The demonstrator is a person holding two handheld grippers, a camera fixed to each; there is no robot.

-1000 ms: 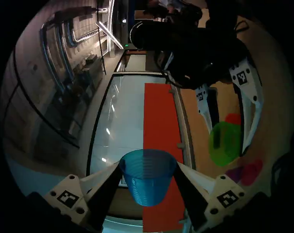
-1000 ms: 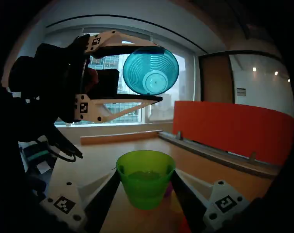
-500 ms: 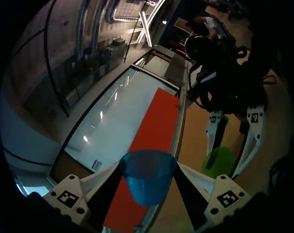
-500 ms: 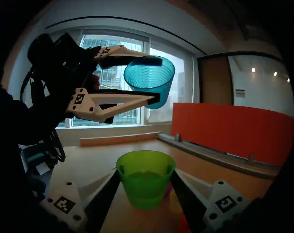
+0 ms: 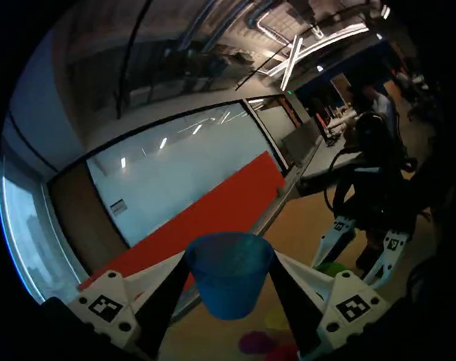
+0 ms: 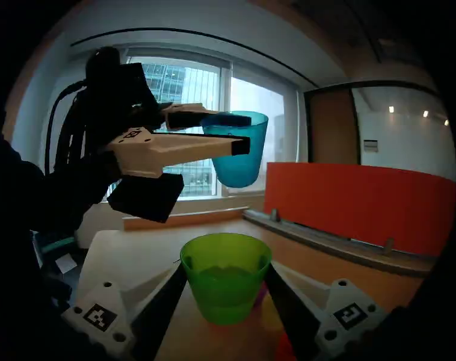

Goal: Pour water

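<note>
Left gripper: jaws closed on the blue cup, one finger on each side of its wall just under the rim. In the left gripper view the cup's mouth faces up.

In the right gripper view the left gripper shows from the side, its fingers nearly level. The blue cup stands upright between them, high above the worktop. It sits above and beyond the green cup, and the two cups are apart. Contents of the blue cup: cannot tell.

Right gripper: jaws closed on the green cup, fingers pressing its left and right walls. The cup is upright, and a darker level shows through its wall in the lower part. Whether its base touches the worktop: cannot tell.

In the left gripper view the right gripper is farther off to the right, with a sliver of the green cup between its fingers. A person's dark arm is behind it.

Surroundings:
- Coloured spots lie on the worktop below the blue cup.
- An orange panel runs along the far edge of the worktop.
- A window is behind the left gripper.
</note>
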